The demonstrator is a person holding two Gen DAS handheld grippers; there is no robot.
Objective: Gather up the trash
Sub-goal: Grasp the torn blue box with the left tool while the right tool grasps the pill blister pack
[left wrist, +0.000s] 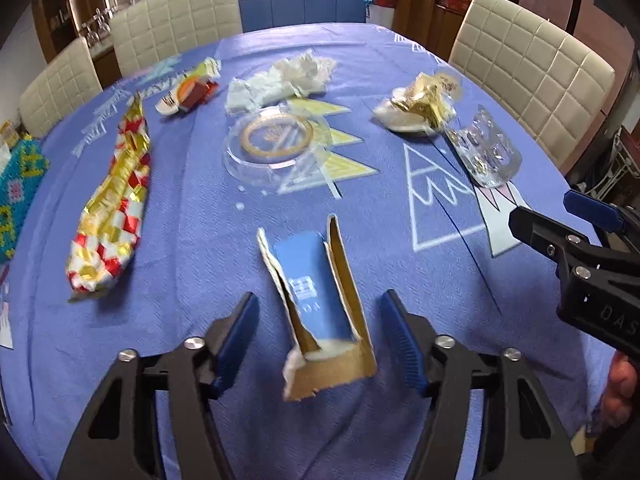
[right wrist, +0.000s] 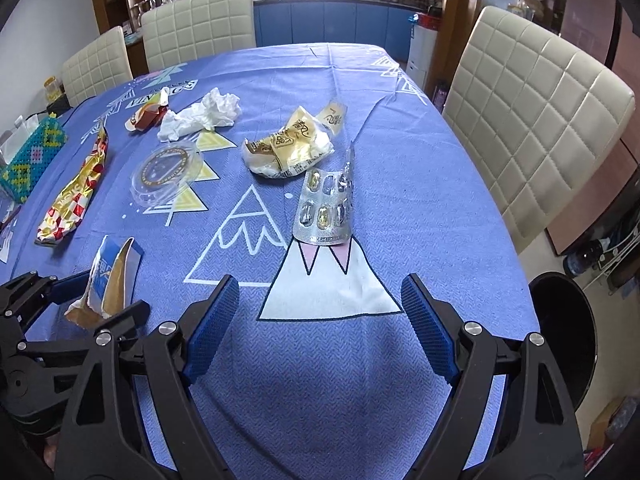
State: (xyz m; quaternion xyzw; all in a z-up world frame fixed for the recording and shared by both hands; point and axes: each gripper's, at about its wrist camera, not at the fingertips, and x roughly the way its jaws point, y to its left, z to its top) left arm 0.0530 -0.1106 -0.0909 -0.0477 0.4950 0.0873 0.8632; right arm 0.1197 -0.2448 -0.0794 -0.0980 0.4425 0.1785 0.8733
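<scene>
The left gripper (left wrist: 318, 334) hangs low over the blue tablecloth (left wrist: 400, 280), fingers apart on either side of a torn blue-and-gold carton (left wrist: 320, 300); neither pad presses on it. The right gripper (right wrist: 320, 328) is nearby, fingers wide apart with nothing but cloth between them. Just beyond it lies a pill blister (right wrist: 326, 208). Farther up the table sit a gold wrapper (right wrist: 290, 148), a clear lid (right wrist: 168, 174), crumpled tissue (right wrist: 204, 116) and a red-gold checked wrapper (left wrist: 114, 204).

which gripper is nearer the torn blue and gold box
Left. The left gripper has the torn box between its open jaws, pads not touching; the right gripper hangs off to its right over bare cloth.
</scene>
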